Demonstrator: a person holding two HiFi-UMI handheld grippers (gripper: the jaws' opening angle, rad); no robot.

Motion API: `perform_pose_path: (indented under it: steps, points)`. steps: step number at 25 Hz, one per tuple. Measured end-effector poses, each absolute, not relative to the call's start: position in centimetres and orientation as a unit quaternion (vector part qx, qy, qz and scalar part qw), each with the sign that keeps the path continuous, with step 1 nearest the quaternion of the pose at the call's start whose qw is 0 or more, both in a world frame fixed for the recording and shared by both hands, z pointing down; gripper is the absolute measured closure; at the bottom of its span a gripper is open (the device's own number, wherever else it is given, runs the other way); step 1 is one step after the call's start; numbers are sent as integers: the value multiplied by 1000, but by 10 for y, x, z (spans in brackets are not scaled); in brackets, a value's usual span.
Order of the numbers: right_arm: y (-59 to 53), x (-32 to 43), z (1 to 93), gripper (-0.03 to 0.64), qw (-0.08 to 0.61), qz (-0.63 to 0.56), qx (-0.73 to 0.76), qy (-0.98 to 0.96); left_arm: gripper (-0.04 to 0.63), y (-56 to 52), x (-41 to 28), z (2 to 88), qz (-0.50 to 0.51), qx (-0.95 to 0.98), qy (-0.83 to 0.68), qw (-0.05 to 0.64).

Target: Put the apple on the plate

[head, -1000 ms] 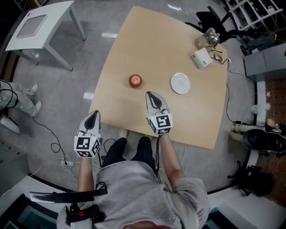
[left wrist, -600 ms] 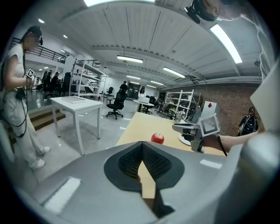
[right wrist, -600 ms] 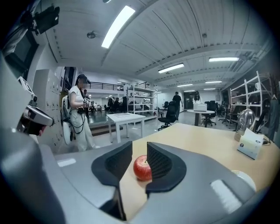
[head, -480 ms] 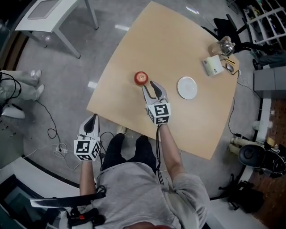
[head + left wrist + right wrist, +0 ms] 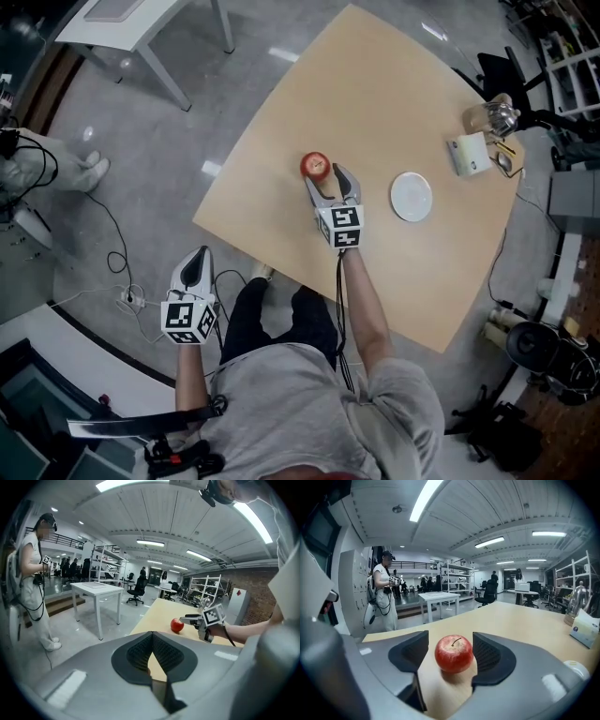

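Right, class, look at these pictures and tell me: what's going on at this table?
A person holds a two-jaw gripper in each hand. The right gripper is at the red apple, which sits on the wooden table between its jaws. The jaws have just been opening, and the pads do not appear to press on it. The white plate lies empty further right. The left gripper, jaws together and holding nothing, is held off the table's near edge.

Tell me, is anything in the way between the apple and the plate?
Nothing visible: only bare table lies between the apple and the plate. The right gripper's jaws, just opening, flank the apple.
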State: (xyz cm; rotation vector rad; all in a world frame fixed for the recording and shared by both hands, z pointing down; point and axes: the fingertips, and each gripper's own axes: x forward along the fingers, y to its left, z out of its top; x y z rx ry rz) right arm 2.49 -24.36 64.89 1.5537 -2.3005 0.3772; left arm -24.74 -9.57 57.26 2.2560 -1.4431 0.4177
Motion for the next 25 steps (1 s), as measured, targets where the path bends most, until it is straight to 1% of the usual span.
perform_pose_path:
  steps: [2,11,17,20,25]
  points:
    - [-248,23,657,317,176,136,543,-810,575,-94,-248,575,152,809,-525,216]
    - [-264,18,685,202,198,143,532,-811,575,-89,-253,581,152,792,-548,220]
    - [-267,14,697,147,207,145,525,-813,575,-82,-261,582,153,781,-563,223]
    - [-268,14,702,132,205,151,524,-813,575,-78,-262,584,153,777,-568,225]
    - [-270,14,706,133,204,156,528,-810,575,-74,-263,585,153,773,-573,226]
